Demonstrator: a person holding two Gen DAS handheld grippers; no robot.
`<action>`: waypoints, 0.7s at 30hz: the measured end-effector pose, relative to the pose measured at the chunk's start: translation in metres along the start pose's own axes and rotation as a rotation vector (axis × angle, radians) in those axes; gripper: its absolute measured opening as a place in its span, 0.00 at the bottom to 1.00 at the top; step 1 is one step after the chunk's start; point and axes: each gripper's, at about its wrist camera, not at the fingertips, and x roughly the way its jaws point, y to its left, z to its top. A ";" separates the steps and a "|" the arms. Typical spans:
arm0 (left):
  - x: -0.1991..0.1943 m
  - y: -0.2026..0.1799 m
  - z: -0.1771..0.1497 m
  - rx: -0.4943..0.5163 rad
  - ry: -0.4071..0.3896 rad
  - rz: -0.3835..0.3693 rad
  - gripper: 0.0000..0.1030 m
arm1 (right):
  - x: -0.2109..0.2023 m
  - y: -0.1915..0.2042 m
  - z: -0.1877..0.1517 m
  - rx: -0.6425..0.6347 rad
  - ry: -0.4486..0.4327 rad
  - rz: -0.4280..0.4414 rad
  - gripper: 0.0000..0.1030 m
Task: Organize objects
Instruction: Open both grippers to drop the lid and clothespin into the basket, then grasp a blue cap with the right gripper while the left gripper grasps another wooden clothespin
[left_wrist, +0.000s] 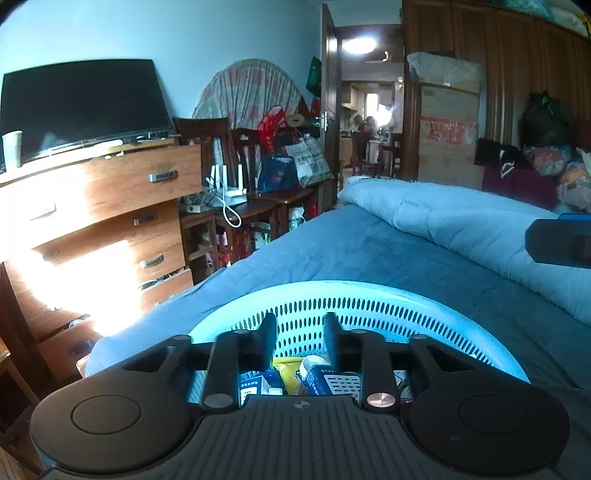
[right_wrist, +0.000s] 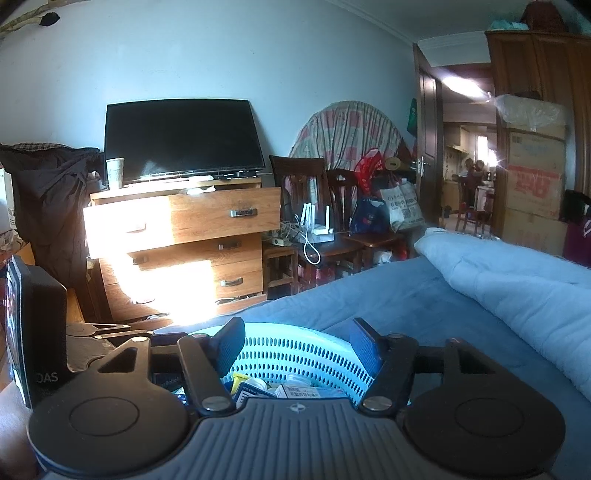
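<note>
A light blue perforated plastic basket (left_wrist: 369, 306) sits on the bed, right below both grippers; it also shows in the right wrist view (right_wrist: 295, 350). Inside lie several small boxes and packets: a blue medicine box (left_wrist: 332, 380), a yellow packet (left_wrist: 290, 373), a white-and-blue box (right_wrist: 303, 392). My left gripper (left_wrist: 300, 332) hovers over the basket, jaws open a little, holding nothing. My right gripper (right_wrist: 297, 341) hovers over the basket with jaws wide open and empty. The left gripper's body (right_wrist: 99, 332) shows at the left of the right wrist view.
The bed (left_wrist: 369, 251) has a blue sheet and a folded pale quilt (left_wrist: 461, 221). A wooden dresser (right_wrist: 207, 236) with a TV (right_wrist: 181, 140) and paper cup (right_wrist: 115, 172) stands left. Chairs, bags and a router table (right_wrist: 325, 236) stand beyond. A black box (right_wrist: 37, 332) stands at left.
</note>
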 end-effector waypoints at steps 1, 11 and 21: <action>-0.002 0.000 0.001 0.001 -0.004 -0.001 0.37 | -0.003 -0.001 -0.001 0.004 -0.006 -0.002 0.66; -0.065 -0.069 0.002 0.086 -0.162 -0.252 0.61 | -0.134 -0.093 -0.151 0.177 0.009 -0.301 0.81; -0.063 -0.215 -0.071 0.304 -0.046 -0.582 0.63 | -0.193 -0.220 -0.308 0.403 0.232 -0.597 0.61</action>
